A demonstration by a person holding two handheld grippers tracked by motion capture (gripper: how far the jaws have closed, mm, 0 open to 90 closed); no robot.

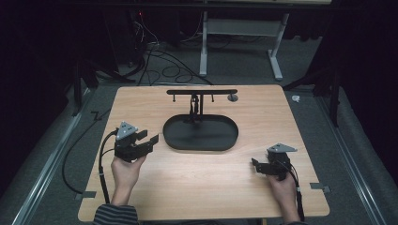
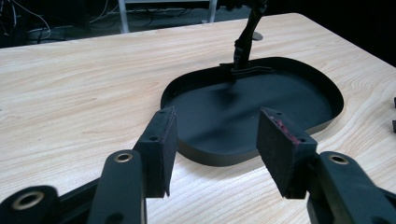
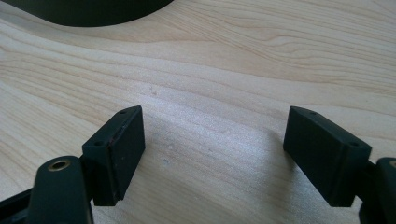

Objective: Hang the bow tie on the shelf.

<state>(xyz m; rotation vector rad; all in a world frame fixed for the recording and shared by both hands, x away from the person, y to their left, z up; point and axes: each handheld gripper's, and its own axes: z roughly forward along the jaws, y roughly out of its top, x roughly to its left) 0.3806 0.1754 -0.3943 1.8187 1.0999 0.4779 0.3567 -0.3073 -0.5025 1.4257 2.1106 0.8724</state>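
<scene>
Left gripper (image 1: pixel 151 139): held just off the left end of the black oval metal tray (image 1: pixel 174 140), jaws spread apart w/ nothing between them, aimed at the tray. In the left gripper view the gripper (image 2: pixel 217 149) has its black pads (image 2: pixel 164 144) framing the near rim of the tray (image 2: pixel 205 156); close to the rim, but can't tell if touching or just above the light wood table (image 2: pixel 84 93).

Centre: tray sits mid-table (image 1: pixel 202 183), slightly toward the far side. Inside looks bare. A thin black upright post (image 1: pixel 193 108) rises from the tray's far edge and carries a horizontal black crossbar (image 1: pixel 202 92) w/ small pegs hanging under it. Post base (image 2: pixel 243 56) also seen in the left gripper view at the far rim. Small grey round disc (image 1: pixel 232 97) on the table just right of the crossbar end; prob. a grommet, too small to be sure.

Right gripper (image 1: pixel 254 165): near the table's front right, well apart from the tray, jaws pointing left. Right gripper view: gripper (image 3: pixel 212 154) wide open over bare wood, nothing gripped; the tray's dark edge (image 3: pixel 88 14) is at top left.
</scene>
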